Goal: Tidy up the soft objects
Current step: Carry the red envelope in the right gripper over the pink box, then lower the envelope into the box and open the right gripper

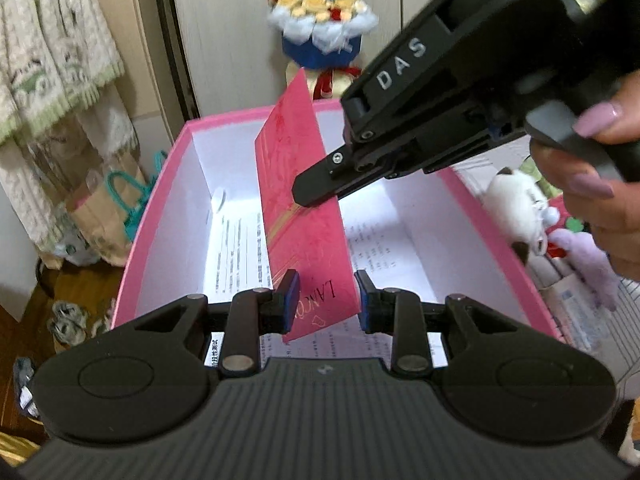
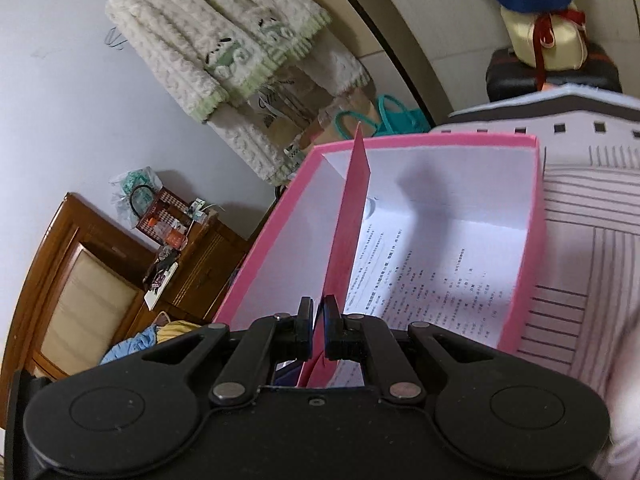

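Pink box (image 1: 148, 216), white inside, lined with printed sheets (image 1: 236, 252) on the floor of both halves. Red card divider (image 1: 304, 208) standing on edge down the middle, tilted slightly, gold lettering near its lower end.

Right claw (image 1: 316, 192) clamped shut on the divider's upper edge partway along, seen from the side in the left wrist view, a hand (image 1: 600, 184) with pale painted nails on its grip. Same clamp in the right wrist view: right claw fingers (image 2: 306, 328) pressed together on the near end of the thin card edge.

Left claw (image 1: 326, 300) partly parted, narrow, straddling the divider's near lower corner; blue pads (image 1: 294, 292) just beside the card on either side, contact not clear.

Soft toys outside the box on its right: white plush cat (image 1: 520, 208) with dark ears, lilac plush (image 1: 588, 256) touching it below, both lying on a striped bedcover (image 2: 580, 248).

Beyond the box, a plush-bear bouquet (image 1: 320, 20) in a blue wrap. Cream and green knitted sweater (image 2: 208, 40) hanging at the wall, teal-handled paper bag (image 1: 108, 212) below it.
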Available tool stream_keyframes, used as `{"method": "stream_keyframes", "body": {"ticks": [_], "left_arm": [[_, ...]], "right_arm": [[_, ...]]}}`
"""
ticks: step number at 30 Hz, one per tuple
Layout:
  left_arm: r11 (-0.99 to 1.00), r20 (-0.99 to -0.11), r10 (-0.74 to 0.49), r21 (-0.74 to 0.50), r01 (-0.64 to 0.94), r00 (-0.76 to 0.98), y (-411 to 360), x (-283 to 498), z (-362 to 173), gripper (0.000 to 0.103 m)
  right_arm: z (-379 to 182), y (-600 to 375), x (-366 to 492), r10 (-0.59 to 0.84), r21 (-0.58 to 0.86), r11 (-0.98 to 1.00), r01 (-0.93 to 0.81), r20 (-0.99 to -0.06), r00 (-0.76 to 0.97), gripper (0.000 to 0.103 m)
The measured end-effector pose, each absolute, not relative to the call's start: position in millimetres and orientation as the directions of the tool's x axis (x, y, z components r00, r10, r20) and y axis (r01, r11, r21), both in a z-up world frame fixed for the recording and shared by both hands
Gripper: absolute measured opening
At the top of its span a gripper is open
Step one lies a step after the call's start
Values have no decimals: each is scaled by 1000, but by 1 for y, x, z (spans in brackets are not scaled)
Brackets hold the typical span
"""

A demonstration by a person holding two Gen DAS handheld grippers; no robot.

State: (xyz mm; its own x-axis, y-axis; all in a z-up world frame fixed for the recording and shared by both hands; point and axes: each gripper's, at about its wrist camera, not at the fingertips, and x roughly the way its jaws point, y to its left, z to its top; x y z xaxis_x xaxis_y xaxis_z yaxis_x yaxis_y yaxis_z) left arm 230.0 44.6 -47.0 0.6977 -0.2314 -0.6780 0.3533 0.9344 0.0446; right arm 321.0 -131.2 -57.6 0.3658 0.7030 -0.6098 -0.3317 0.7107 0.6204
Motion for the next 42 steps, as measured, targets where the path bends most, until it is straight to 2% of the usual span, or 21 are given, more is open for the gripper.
{"method": "stream_keyframes", "body": {"ticks": [8, 19, 23, 25, 28, 29, 42], "left_arm": [[914, -780, -246, 10, 405, 576, 48, 253, -49, 29], [916, -805, -255, -24, 399, 535, 43, 258, -49, 30], [925, -800, -247, -26, 379, 547, 49, 256, -47, 36], [927, -771, -230, 13, 376, 594, 52, 246, -40, 48], [934, -756, -237, -5, 357, 610, 61, 236, -35, 49], [935, -753, -246, -18, 354, 610, 64, 233, -33, 50], [916, -641, -315, -11, 402, 700, 76, 159, 20, 67]], "right_arm": [[-73, -124, 334, 699, 619, 715, -325, -637, 324, 8], [-65, -109, 331, 573, 457, 814, -358, -732, 368, 11], [-56, -102, 317, 493, 319, 851, -418, -761, 422, 25], [-49, -106, 310, 495, 307, 848, -432, -749, 441, 33], [-37, -112, 295, 480, 259, 852, -456, -733, 481, 49], [-33, -113, 289, 465, 229, 856, -463, -733, 497, 52], [16, -141, 199, 417, 61, 861, -506, -655, 631, 69]]}}
